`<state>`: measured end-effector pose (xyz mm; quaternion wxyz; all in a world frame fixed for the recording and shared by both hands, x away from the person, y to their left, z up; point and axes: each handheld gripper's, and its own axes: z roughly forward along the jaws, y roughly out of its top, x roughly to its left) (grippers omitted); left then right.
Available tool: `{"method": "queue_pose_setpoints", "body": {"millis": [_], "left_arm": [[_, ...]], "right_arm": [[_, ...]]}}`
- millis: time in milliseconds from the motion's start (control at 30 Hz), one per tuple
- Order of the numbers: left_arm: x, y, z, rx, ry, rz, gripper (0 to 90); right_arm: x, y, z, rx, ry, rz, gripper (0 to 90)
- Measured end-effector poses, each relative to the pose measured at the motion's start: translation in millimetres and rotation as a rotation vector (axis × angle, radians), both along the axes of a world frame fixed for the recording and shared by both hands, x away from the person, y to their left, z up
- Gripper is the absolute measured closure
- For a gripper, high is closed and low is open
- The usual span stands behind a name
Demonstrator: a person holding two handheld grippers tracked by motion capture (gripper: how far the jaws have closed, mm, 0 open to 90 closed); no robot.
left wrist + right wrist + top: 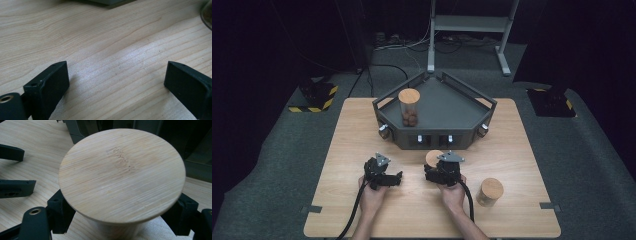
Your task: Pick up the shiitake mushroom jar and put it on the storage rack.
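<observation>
Lidded jar just below the centre of the high view, upright on the table, a little in front of the grey tray. Bamboo lid flat and level across the middle of the right gripper view, glass body below it mostly hidden by the overhang.

Right gripper set around that jar, one black jaw at lower left and one at lower right of its own view, both tucked under the lid's rim. Clenched on the jar's body, judging by how tightly they flank it, though the actual contact hides beneath the lid.

To do this grasp well:
- Keep the pads on the body, not on the lid, which may lift off.
- Hold the jaws level with the table, so the jar does not tip.
- Lift straight up before any sideways travel, clear of the tray's front wall.
- Squeeze no harder than needed on glass.

Left gripper at lower left of centre, near the jar but apart from it. Fingers released and spread wide over bare wood in the left gripper view, nothing between them. Best kept still, or ready to steady the lid.

Farther out: a second lidded jar at lower right, well apart; a third jar with brown contents, upright in the tray's left part.
</observation>
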<state>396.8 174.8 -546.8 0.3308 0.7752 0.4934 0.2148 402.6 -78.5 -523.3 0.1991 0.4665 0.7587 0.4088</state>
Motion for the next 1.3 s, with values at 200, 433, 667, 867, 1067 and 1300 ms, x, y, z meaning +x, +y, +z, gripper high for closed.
{"method": "queue_pose_setpoints", "body": {"millis": [200, 433, 667, 867, 1067, 1300], "left_arm": [[0.0, 0.0, 0.0, 0.000, 0.000, 0.000, 6.0], [0.0, 0.0, 0.0, -0.001, 0.000, 0.000, 6.0], [0.0, 0.0, 0.0, -0.001, 0.000, 0.000, 6.0], [0.0, 0.0, 0.0, -0.001, 0.000, 0.000, 6.0], [0.0, 0.1, 0.0, 0.000, 0.000, 0.000, 6.0], [0.0, 0.0, 0.0, -0.001, 0.000, 0.000, 6.0]], "right_arm": [[-1.6, 2.1, 0.3, -0.023, -0.025, -0.004, 24.1], [-4.2, 3.9, 1.6, -0.046, -0.055, -0.018, 25.5], [-5.4, 5.4, 2.0, -0.063, -0.062, -0.023, 25.6], [-7.3, 0.3, 8.4, -0.052, -0.072, -0.029, 25.6], [-11.1, -5.4, 16.2, -0.040, -0.069, -0.022, 25.6], [-15.7, -5.7, 28.5, -0.013, -0.067, 0.003, 25.6]]}}
